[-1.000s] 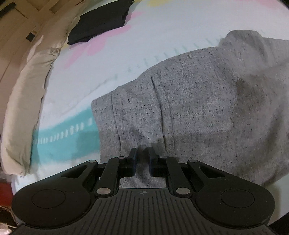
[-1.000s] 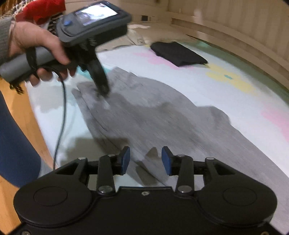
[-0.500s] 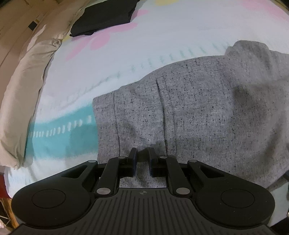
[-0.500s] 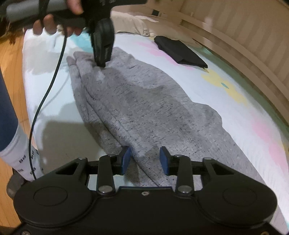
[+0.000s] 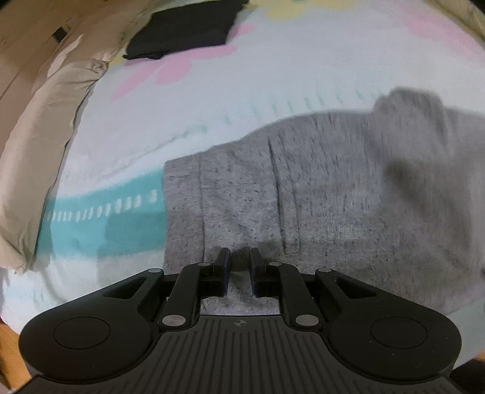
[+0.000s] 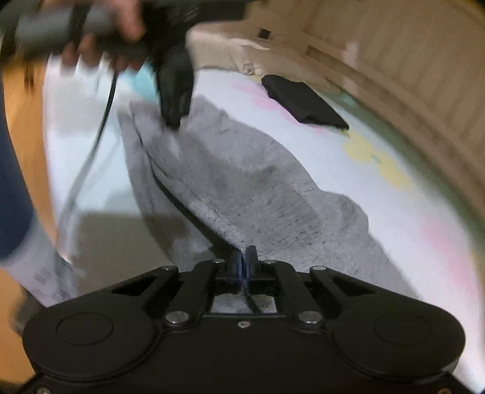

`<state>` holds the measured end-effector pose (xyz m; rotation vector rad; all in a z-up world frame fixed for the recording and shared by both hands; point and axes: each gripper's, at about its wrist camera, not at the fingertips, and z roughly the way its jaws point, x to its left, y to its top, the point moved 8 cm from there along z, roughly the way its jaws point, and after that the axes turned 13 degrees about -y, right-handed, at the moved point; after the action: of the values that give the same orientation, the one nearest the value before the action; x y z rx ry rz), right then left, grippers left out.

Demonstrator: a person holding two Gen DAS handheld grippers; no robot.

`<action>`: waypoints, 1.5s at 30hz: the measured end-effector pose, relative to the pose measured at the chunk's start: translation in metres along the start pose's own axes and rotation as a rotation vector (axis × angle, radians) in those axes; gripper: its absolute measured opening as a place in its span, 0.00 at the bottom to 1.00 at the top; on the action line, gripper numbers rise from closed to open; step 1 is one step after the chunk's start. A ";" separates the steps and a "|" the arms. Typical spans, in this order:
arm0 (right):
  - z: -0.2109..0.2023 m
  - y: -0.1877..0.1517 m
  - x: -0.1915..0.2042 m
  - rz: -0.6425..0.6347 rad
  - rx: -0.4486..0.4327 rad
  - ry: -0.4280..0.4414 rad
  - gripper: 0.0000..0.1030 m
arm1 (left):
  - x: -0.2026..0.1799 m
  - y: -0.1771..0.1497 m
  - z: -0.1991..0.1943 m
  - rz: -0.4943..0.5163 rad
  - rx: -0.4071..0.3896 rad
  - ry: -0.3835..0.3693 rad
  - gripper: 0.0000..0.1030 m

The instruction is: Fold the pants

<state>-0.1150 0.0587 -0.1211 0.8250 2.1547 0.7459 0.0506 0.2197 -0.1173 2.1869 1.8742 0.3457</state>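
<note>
Grey speckled pants (image 5: 333,197) lie spread on a bed with a pastel sheet (image 5: 212,106). My left gripper (image 5: 239,257) is shut on a pinch of the cloth close to the hem end. The right wrist view shows the pants (image 6: 257,181) running away from me, with the left gripper (image 6: 174,121) pointing down onto their far end, held by a hand (image 6: 100,45). My right gripper (image 6: 246,257) is closing hard on the pants' near edge; its blue pads press together on a raised fold of cloth.
A folded black garment (image 5: 185,27) lies on the sheet beyond the pants. A beige pillow (image 5: 45,136) lines the bed's left side. A wooden slatted frame (image 6: 394,75) runs behind the bed. A cable (image 6: 91,151) hangs from the left gripper, and a person's leg (image 6: 18,181) stands at the bed's edge.
My right gripper's jaws went from wide apart to shut on the pants' near edge. The left gripper kept its pinch and rolled a little.
</note>
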 end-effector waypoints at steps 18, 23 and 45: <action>0.007 0.016 -0.056 0.183 0.094 0.162 0.42 | -0.028 -0.011 0.019 -0.286 -0.098 -0.042 0.15; 0.049 0.036 -0.111 0.366 0.120 0.141 0.53 | -0.018 -0.017 0.018 -0.360 -0.099 -0.066 0.15; 0.154 0.033 -0.102 0.295 0.196 0.118 0.21 | -0.011 -0.010 0.021 -0.500 -0.103 -0.075 0.14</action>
<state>0.0700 0.0446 -0.1475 1.2496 2.2635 0.7510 0.0464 0.2097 -0.1409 1.5692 2.2130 0.2497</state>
